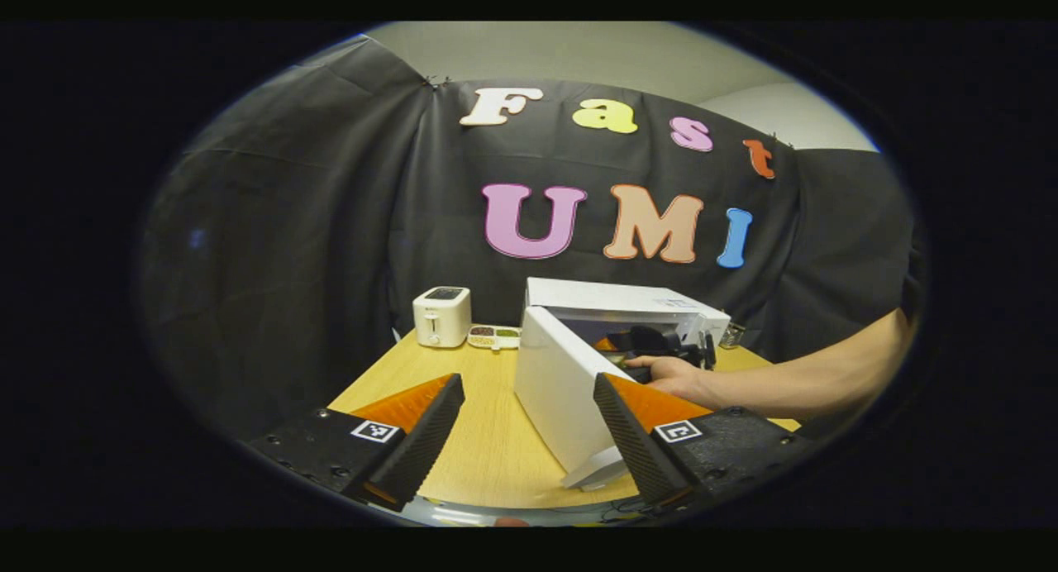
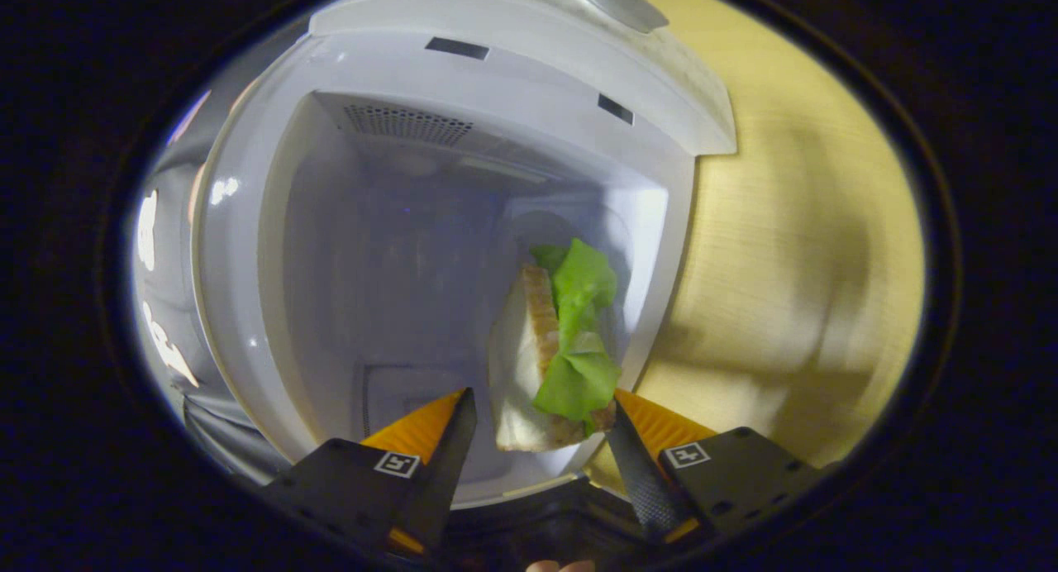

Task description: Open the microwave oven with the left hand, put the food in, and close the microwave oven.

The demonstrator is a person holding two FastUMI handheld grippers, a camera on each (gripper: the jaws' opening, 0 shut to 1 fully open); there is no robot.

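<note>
Inside microwave (image 2: 463,225) cavity, near its right wall: sandwich (image 2: 550,349) with lettuce, sitting between right tongs (image 2: 541,423), jaws apart, right finger touching it, left one clear, so not gripped. Left tongs (image 1: 529,427) wide open, holding nothing, hanging back from microwave's swung-open door (image 1: 558,390). Toaster (image 1: 442,316) left of microwave on table (image 1: 488,431).

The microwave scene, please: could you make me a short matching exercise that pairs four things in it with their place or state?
Things:
1. Microwave door
2. Sandwich
3. Toaster
4. Left gripper

States or places:
A. Open, holding nothing
B. At the table's far edge, beside a small dish
C. Swung open
D. Inside the microwave's cavity, in front of the right gripper

Pairs: 1-C, 2-D, 3-B, 4-A
</note>
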